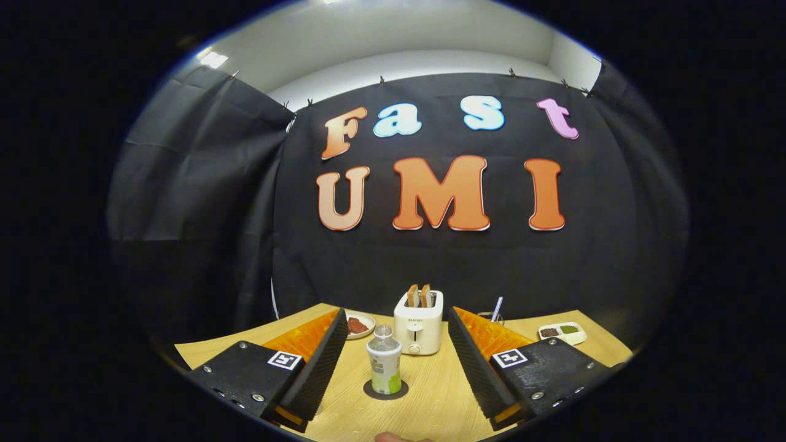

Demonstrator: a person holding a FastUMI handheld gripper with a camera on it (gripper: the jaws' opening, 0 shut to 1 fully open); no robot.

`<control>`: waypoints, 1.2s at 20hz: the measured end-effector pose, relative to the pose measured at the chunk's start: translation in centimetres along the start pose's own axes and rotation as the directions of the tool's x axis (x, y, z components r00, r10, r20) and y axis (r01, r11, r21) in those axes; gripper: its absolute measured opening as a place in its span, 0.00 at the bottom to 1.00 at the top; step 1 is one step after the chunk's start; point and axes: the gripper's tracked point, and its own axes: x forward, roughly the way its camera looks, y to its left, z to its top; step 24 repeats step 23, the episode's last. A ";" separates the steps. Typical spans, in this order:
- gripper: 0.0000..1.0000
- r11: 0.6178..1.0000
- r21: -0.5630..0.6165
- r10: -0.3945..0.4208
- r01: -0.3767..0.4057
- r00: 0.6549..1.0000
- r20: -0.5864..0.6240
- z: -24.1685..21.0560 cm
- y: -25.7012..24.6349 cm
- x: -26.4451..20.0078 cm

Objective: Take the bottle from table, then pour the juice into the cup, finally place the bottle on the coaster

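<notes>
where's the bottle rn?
In the gripper view, the bottle stands upright on the dark round coaster on the table, between the open gripper's fingers without touching them, just in front of the white toaster.

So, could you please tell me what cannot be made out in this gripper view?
- Cup: cannot be told; a rim with a utensil peeks past the right finger, which hides the rest.
- Plate: partly covered by the left finger.
- Bottle on the coaster, between the open fingers: juice level too small to judge.
- Divided dish: contents too small to name.
- Toaster: label too small.
</notes>
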 end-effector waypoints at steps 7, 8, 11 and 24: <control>0.97 0.991 0.025 -0.136 0.134 0.988 0.073 1.5 -2.8 -5.1; 0.97 0.987 0.032 -0.160 0.158 0.985 0.067 1.3 -3.4 -5.6; 0.97 0.987 0.080 -0.142 0.136 0.987 0.076 1.5 -3.1 -6.2; 0.97 0.955 0.078 -0.292 0.286 0.953 0.083 1.4 -7.8 -7.4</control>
